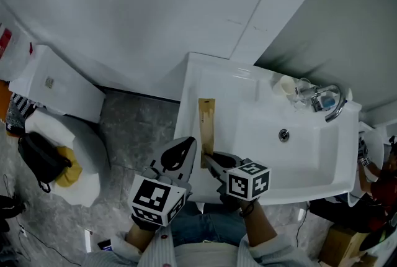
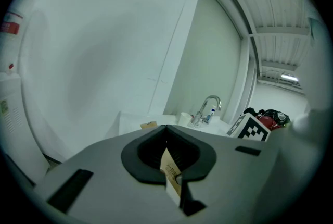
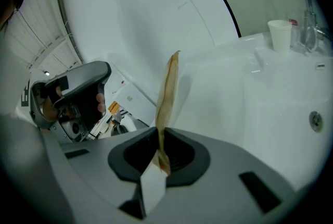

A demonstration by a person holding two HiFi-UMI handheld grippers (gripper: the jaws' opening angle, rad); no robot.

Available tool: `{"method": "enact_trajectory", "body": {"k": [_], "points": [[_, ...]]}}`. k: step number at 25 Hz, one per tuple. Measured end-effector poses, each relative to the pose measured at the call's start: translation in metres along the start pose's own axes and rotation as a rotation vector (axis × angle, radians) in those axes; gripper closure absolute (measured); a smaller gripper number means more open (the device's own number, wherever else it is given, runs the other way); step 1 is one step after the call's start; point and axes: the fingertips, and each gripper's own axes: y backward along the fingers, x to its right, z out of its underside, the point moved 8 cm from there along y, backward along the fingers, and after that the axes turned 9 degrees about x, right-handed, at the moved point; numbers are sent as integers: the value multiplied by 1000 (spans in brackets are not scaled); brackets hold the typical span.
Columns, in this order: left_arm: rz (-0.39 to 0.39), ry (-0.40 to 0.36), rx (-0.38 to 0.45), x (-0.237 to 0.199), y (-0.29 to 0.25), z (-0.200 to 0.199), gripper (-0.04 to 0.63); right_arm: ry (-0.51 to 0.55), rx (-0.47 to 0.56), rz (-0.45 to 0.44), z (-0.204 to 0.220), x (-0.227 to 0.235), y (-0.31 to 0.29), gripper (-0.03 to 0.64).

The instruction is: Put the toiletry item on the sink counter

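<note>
Head view is showing the right tongs (image 1: 211,163) gripping the near end of a flat brown packet (image 1: 206,123). The packet is stretching away over the white surface (image 1: 217,82) just left of the basin (image 1: 298,154). Right gripper view is showing those jaws pinching the packet edge-on, with its free end rising past them towards the wall. Whether the packet is touching the surface I cannot tell.

The left tongs (image 1: 185,149) are hanging just left of the packet, over the surface's near edge. Left gripper view is showing their jaws standing together, with only a pale printed strip (image 2: 170,168) peeking out of the seam between them.

A cup (image 1: 286,84) and a tap (image 1: 333,103) are standing behind the basin, and a drain (image 1: 283,134) is sitting inside it. A toilet (image 1: 68,148) is standing well left of the basin.
</note>
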Motion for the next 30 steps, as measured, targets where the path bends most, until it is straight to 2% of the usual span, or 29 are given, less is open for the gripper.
{"method": "enact_trajectory", "body": {"k": [20, 30], "points": [[-41, 37, -122, -9, -7, 62, 578, -116, -99, -1, 42, 21, -25, 560], [-51, 34, -141, -12, -5, 71, 578, -100, -122, 39, 51, 24, -28, 554]]}}
